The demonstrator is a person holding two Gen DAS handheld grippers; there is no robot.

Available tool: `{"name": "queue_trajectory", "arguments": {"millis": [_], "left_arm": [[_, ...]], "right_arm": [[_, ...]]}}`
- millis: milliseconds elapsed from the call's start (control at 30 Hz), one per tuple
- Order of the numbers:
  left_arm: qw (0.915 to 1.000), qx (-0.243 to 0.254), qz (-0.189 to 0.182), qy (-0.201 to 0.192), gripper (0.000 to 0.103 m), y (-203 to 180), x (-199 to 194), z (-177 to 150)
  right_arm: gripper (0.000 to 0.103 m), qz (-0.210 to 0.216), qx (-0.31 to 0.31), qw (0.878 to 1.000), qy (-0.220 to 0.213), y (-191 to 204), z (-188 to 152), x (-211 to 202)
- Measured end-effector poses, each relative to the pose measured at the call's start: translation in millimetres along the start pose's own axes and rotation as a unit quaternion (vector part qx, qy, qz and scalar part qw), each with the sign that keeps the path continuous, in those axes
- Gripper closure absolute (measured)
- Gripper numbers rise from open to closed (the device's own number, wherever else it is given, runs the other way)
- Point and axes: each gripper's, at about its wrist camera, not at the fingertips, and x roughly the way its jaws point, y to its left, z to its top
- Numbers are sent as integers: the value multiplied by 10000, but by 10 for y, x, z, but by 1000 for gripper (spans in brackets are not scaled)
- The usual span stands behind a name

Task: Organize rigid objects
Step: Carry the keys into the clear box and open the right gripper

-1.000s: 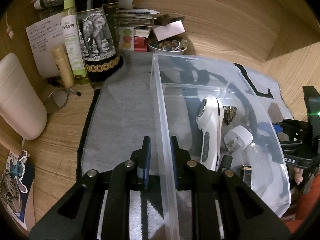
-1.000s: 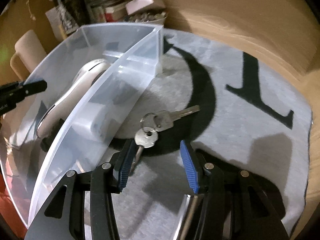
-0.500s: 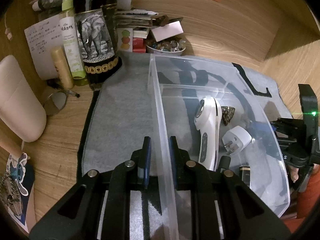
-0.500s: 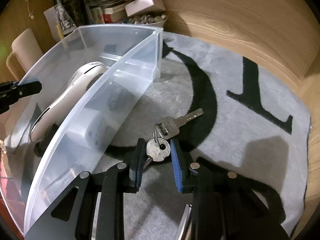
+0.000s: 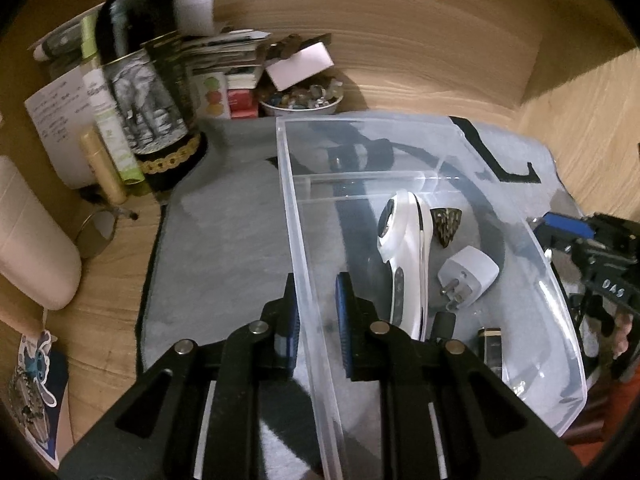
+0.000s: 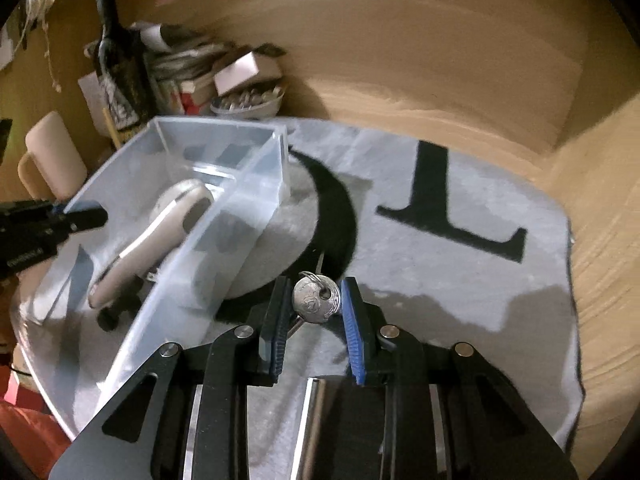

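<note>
My left gripper [image 5: 316,284] is shut on the near side wall of a clear plastic bin [image 5: 360,120] that rests on the grey mat. In the bin lie a white handheld device [image 5: 404,248], a white plug adapter [image 5: 468,276], a dark patterned clip [image 5: 446,224] and a small dark item [image 5: 490,344]. To the right of the bin [image 6: 224,216], my right gripper [image 6: 316,282] is shut on a bunch of silver keys [image 6: 316,300] and holds it just above the mat. One round key head shows between the blue pads; the rest hangs behind them.
The grey mat [image 6: 440,280] carries large black letters. At the back left stand a dark bottle with an elephant label [image 5: 148,100], slim bottles, papers and a bowl of stones [image 5: 300,102]. A pale cup [image 5: 28,240] is on the left. Wooden walls enclose the back and right.
My right gripper closed on the keys lying on the mat and lifted them off it. My left gripper kept its hold on the bin wall and shifted a little with the bin.
</note>
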Motion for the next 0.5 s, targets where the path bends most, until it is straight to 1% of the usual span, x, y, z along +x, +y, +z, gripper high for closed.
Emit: {"name": "queue_trajectory", "arguments": {"millis": [133,267,400,500], "left_arm": [[9999,95,-25,26,87,-75,35,28],[9998,-11,-172,102,87,-13,38,25],[9999,-27,-132,106,88,32,16,-22],[9997,-25,-204,104,88,51,-25,-56]], "right_arm": [[80,-78,13,9997,-239,-23,34,-177],[80,-112,-29,9987,-499,-13,95,-362],[80,-117,-110,9970,-755,47,200,-519],[80,-89,-193,9952,-956,121,288,-625]]}}
